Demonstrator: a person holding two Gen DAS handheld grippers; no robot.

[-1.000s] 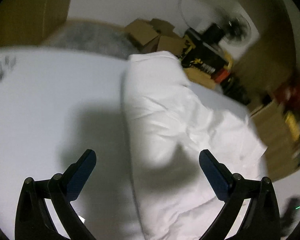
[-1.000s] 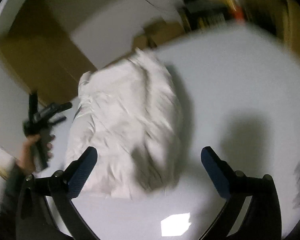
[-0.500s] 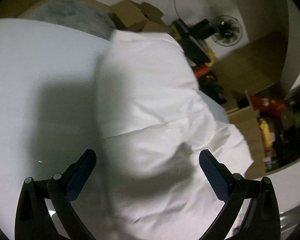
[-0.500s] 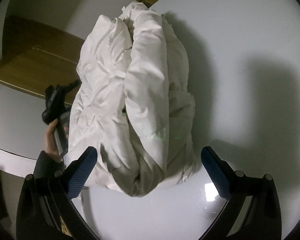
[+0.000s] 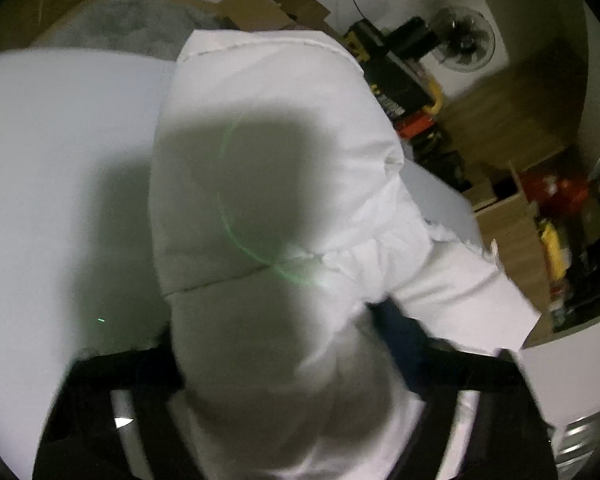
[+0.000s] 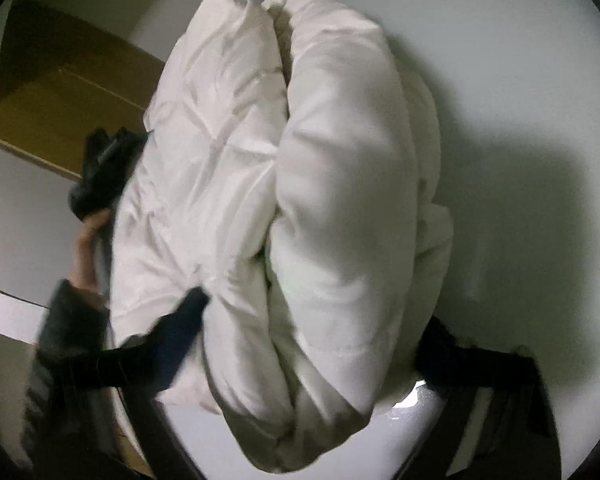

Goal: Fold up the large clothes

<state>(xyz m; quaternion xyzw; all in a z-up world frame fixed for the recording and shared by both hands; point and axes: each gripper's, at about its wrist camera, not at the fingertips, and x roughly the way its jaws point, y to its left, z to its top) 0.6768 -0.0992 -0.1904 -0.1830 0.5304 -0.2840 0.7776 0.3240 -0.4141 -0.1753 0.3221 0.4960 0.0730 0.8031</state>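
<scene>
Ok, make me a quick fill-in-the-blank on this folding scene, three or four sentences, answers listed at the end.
1. The bulky padded garment being folded is ____ in colour.
2. It lies bundled on a pale ____.
3. On the wall behind the clutter in the left wrist view hangs a round ____.
4. Both the left gripper and the right gripper have the ____ between their jaws, which have just been closing.

Answers: white; table; fan; garment
</scene>
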